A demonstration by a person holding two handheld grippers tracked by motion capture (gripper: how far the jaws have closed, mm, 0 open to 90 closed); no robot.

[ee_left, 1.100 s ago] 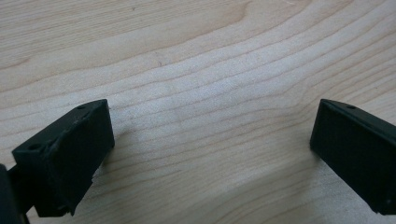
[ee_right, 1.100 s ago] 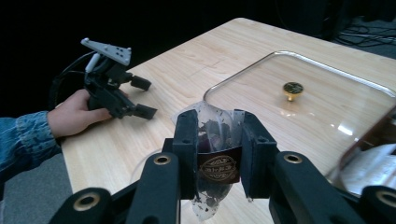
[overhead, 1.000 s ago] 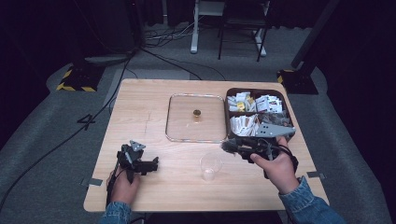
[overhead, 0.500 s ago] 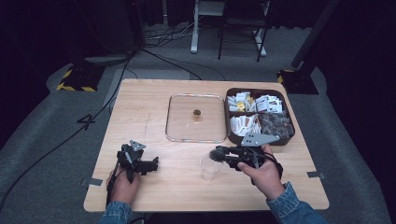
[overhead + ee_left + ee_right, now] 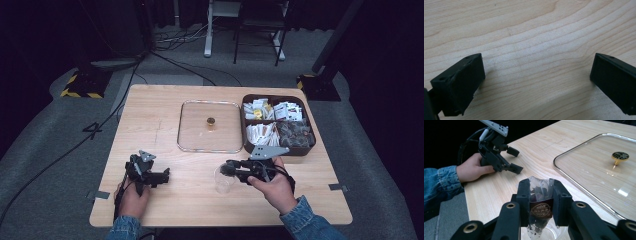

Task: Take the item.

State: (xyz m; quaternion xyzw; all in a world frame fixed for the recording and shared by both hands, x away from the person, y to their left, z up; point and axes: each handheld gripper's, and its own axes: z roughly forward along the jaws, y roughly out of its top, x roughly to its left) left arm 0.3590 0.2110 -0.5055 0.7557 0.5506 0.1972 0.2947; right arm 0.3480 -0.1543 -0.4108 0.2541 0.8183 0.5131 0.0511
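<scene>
Right gripper (image 5: 540, 202): jaws pinched on a clear sachet (image 5: 539, 207) with dark contents and a brown round label, held over the clear cup (image 5: 223, 178) near the table's front edge.
Left gripper (image 5: 162, 176): jaws spread wide over bare wood, resting near the front-left corner of the table (image 5: 150, 120).
Glass lid (image 5: 210, 127): flat at mid-table, gold knob up, just beside the brown compartment tray (image 5: 278, 149) by the right edge.

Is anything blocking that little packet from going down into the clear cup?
Nothing visible. The right gripper pinches the packet directly over the clear cup, whose open mouth shows just beneath it; the glass lid lies apart.
</scene>
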